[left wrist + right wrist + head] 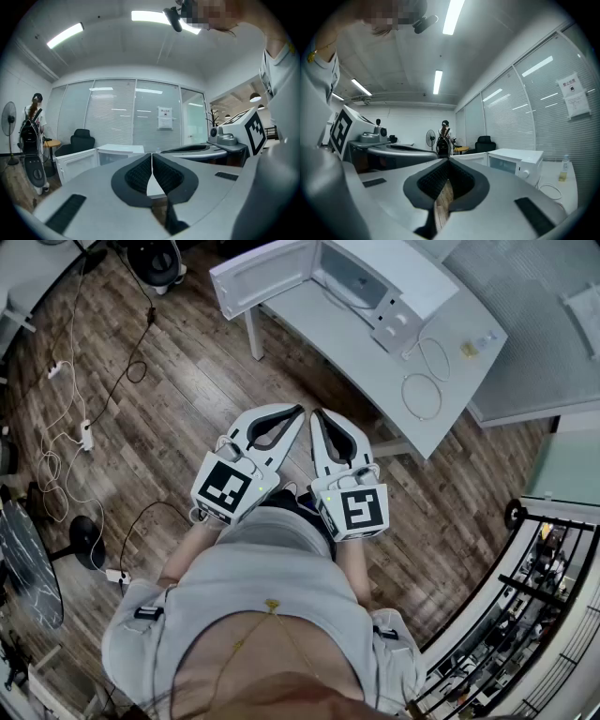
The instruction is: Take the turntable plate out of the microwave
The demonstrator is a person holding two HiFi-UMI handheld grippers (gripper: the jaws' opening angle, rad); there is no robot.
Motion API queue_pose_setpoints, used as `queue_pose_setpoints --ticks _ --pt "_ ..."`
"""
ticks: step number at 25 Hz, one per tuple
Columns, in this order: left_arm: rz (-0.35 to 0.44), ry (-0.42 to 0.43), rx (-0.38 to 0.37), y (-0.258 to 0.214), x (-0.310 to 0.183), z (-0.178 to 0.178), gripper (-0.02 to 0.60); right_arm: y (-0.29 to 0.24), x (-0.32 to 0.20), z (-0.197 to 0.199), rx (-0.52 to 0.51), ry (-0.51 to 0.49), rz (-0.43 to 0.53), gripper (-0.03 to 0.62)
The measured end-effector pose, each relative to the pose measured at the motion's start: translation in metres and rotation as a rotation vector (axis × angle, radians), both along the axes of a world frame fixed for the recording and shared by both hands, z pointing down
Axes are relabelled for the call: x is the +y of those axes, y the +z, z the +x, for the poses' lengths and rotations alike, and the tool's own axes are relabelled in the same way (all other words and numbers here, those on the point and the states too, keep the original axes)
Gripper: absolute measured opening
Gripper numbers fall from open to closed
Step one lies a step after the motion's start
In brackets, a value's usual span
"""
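The white counter [356,343] carries an open microwave [394,268] at 1 end; left hand-held gripper [298,412] and right hand-held gripper [316,414] are clenched, empty.

Overhead plus level views of microwave [398,273]

tongs [298,412] [316,415]: 2 | microwave [394,273]: 1 | table [347,338]: 1 | black chair [82,139]: 1 | standing fan [430,138]: 1 | bystander [444,137]: 1

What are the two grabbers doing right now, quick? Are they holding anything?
Left gripper: closed, holding nothing.
Right gripper: closed, holding nothing.
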State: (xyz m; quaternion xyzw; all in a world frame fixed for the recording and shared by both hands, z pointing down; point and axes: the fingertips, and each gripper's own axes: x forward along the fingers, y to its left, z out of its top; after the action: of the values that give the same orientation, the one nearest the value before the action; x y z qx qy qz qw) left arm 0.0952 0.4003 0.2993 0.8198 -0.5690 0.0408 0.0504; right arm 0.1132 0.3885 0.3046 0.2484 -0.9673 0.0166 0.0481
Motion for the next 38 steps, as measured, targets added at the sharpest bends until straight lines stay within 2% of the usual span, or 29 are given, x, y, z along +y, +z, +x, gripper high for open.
queue_pose_setpoints --ticks 4,6,7,9,10,12,17,20,24,28,38 --pt "0.006 -0.008 0.007 0.001 0.003 0.004 0.034 -0.002 0.004 0.007 -0.034 -0.002 -0.002 0.029" --pt "-0.004 -0.022 0.016 0.007 0.003 0.005 0.035 0.001 0.005 0.013 -0.042 -0.013 -0.007 0.100" --pt "-0.008 -0.029 0.015 0.010 0.002 0.006 0.044 0.002 0.005 0.016 -0.041 -0.015 -0.007 0.103" --pt "-0.005 -0.032 0.007 0.011 0.002 0.008 0.128 0.005 0.004 0.022 -0.036 -0.010 -0.010 0.101" --pt "-0.005 -0.028 0.005 0.011 0.002 0.010 0.140 0.006 0.004 0.024 -0.034 -0.009 -0.013 0.103" --pt "-0.009 -0.022 0.011 0.012 0.003 0.013 0.140 0.007 0.005 0.029 -0.027 -0.009 -0.016 0.132" --pt "-0.006 -0.031 0.023 0.014 0.004 0.022 0.141 0.008 0.003 0.042 -0.023 -0.004 0.009 0.135" --pt "-0.012 -0.017 0.047 0.014 0.005 0.027 0.141 0.004 0.000 0.045 -0.049 -0.005 0.018 0.158" --pt "-0.012 -0.019 0.035 0.011 0.001 0.026 0.143 0.003 -0.003 0.043 -0.050 -0.013 0.035 0.158" --pt "-0.016 -0.036 -0.017 0.016 -0.006 0.021 0.143 0.006 -0.009 0.041 -0.061 -0.003 0.009 0.163" --pt "-0.021 0.012 0.045 0.019 -0.049 -0.005 0.144 0.010 -0.053 0.016 -0.053 0.037 -0.008 0.163"
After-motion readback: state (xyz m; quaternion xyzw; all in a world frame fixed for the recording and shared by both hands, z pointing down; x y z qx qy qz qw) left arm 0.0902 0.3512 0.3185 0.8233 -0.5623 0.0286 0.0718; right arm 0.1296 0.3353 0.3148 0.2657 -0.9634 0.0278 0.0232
